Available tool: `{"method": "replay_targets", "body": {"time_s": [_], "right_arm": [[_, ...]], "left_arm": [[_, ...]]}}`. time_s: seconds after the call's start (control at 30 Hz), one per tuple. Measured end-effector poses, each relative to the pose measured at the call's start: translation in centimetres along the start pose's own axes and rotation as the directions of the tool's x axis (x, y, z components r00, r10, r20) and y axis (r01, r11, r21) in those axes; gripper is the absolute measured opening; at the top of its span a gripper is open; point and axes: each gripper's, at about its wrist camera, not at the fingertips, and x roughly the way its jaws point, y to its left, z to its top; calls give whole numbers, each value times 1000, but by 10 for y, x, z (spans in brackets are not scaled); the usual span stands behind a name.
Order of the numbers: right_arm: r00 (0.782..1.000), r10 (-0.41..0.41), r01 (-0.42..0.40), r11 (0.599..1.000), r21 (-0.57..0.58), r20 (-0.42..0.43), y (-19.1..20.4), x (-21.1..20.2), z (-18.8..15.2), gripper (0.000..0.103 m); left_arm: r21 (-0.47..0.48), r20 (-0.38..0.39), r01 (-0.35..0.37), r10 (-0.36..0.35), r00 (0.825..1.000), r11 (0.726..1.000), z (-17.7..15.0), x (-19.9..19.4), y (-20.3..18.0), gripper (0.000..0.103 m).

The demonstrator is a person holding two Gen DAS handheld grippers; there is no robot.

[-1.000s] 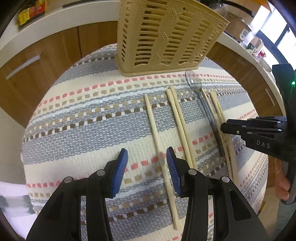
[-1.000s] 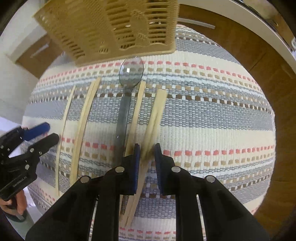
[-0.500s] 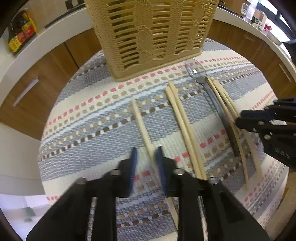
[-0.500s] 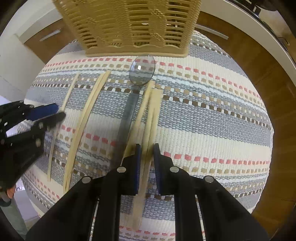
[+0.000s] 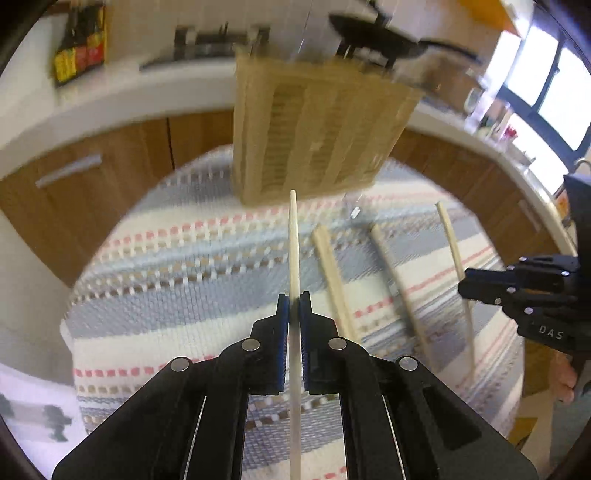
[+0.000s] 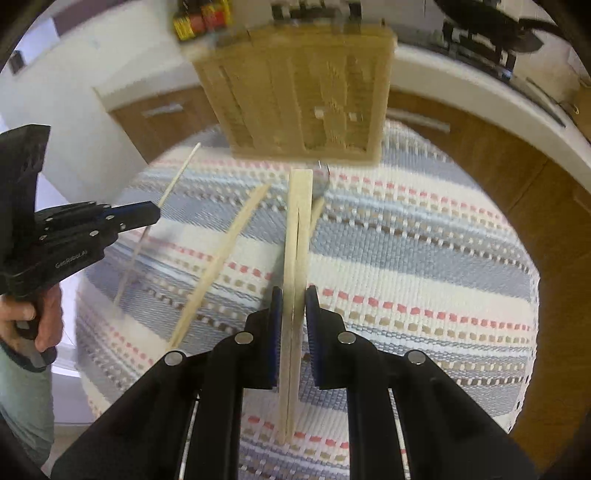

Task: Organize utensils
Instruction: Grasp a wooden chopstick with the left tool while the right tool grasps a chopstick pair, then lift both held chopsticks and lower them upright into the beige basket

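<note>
My left gripper point(image 5: 294, 307) is shut on a single pale chopstick point(image 5: 293, 236), lifted above the striped cloth and pointing at the tan slotted utensil basket point(image 5: 314, 129). My right gripper point(image 6: 294, 301) is shut on a pair of chopsticks point(image 6: 298, 221), raised and aimed at the same basket point(image 6: 303, 92). Another chopstick pair point(image 5: 332, 273) lies on the cloth between the two grippers; it also shows in the right wrist view point(image 6: 218, 262). One more chopstick point(image 5: 391, 266) lies on the cloth to the right. The clear spoon point(image 6: 320, 181) is mostly hidden behind my held pair.
The striped woven cloth point(image 6: 406, 258) covers a round table. Wooden cabinets point(image 5: 92, 173) and a white counter curve behind it. Sauce bottles point(image 5: 79, 40) and a black pan point(image 5: 376, 29) stand on the counter. The right gripper body point(image 5: 535, 295) is at the left view's right edge.
Both grippers have closed on chopsticks and lifted them off the cloth, tilting up toward the basket. The left took one chopstick, the right a pair.
</note>
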Motion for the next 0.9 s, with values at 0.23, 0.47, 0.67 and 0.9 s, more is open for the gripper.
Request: {"method": "replay_targets", "body": {"time_s": [0.23,0.47,0.67,0.9], "right_arm": [[952,69,-58,997,-45,299,-9,-72,-3,11],[880,89,-82,996,-34,467,-7,-105,26,11],[818,32,-53,998,20,575,-23,-115,58,11],[750,-17,-24,998,54,661,-39,-107,107,11]], "left_arm": [[68,196,95,-107,975,993,10,-62,-20,4],[88,417,104,-131,899,991,44,-110,-40,4],[55,555,99,-112,824,994,84,-126,-44,4],[47,669,-19,-17,743,999,115,-110,-48,4]]}}
